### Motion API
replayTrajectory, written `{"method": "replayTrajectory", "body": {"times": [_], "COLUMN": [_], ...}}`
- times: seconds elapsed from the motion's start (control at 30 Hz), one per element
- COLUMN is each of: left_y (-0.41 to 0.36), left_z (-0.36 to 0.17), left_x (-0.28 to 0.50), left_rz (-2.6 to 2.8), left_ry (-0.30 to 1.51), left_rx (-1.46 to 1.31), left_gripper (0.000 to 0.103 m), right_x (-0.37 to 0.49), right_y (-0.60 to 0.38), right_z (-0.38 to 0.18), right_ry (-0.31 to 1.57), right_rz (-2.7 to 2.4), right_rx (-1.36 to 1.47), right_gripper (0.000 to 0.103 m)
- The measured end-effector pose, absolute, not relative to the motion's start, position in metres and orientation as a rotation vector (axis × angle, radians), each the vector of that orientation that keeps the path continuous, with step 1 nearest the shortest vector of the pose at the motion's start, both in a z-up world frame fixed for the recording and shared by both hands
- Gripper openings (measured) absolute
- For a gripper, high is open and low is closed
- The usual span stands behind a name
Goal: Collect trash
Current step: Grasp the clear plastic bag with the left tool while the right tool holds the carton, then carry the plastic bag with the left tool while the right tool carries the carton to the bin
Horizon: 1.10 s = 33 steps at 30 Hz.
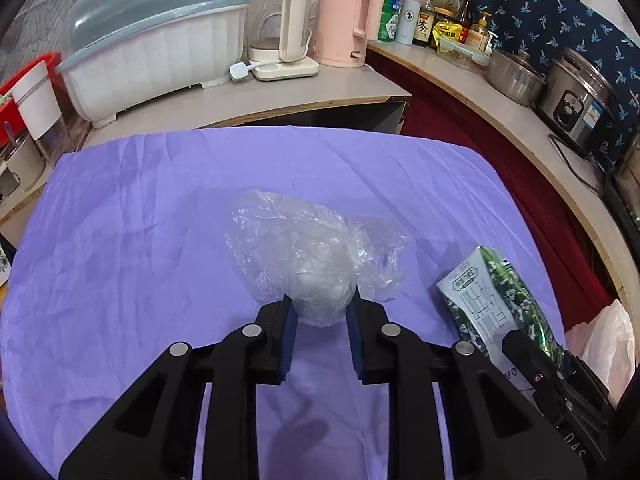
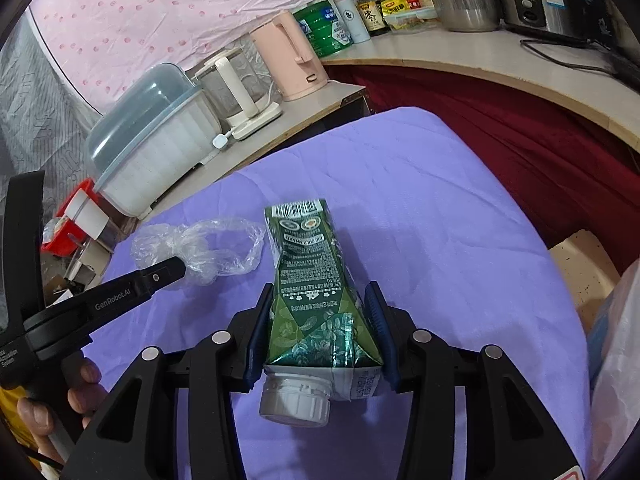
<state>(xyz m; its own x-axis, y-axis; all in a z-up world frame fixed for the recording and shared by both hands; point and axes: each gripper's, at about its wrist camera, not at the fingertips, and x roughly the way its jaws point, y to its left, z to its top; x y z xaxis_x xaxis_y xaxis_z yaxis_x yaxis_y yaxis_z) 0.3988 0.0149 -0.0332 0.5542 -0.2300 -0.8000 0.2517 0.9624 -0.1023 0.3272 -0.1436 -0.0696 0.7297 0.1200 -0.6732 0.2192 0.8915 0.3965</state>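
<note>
- We are pinching the clear bag (image 1: 316, 256) with the left gripper (image 1: 322, 312); its blue pads (image 1: 290, 328) are nearly together, pressing the wadded near end of the bag from both sides, while the rest of the film is lying loose on the purple cloth (image 1: 140, 240)
- We are holding the green carton (image 2: 316, 288) in the right gripper (image 2: 320, 324), jaws about half open and clamped on its flattened sides, capped end towards the wrist and barcode end pointing away over the cloth
- In the left view the carton is showing just right of the bag, so the two pieces of trash are sitting near each other but not touching
- We are judging the step in hand to be the lift of the bag: the pads are only catching its near end, so we are keeping the squeeze firm and raising slowly, letting the loose film trail off the cloth rather than snatching it
- We are watching that the pads are not catching the cloth underneath; a wrinkle rising with the bag would mean easing off and gripping again higher
- A pale sack (image 2: 616, 360) is showing at the table's right edge; it is probably the place for the trash, though we cannot tell for sure
- We are keeping the carton level and clear of the left gripper while both are moving
</note>
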Motion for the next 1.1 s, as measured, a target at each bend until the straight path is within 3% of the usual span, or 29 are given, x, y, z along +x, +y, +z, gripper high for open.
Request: {"method": "replayTrajectory", "body": {"times": [0.53,1.1], "left_y": [-0.004,-0.113], "left_z": [0.034,0.070], "left_x": [0.290,0.169], "left_rz": [-0.359,-0.587], "left_ry": [0.867,0.821], "left_rx": [0.061,0.154], "left_gripper": [0.022,0.022], "right_x": [0.228,0.088], "right_y": [-0.149,-0.259], "right_z": [0.002,0.023], "right_ry": [0.649,0.558], "right_rz": [-0.064,-0.295], "right_rx": [0.458,0.544], "right_gripper": [0.044,0.044]}}
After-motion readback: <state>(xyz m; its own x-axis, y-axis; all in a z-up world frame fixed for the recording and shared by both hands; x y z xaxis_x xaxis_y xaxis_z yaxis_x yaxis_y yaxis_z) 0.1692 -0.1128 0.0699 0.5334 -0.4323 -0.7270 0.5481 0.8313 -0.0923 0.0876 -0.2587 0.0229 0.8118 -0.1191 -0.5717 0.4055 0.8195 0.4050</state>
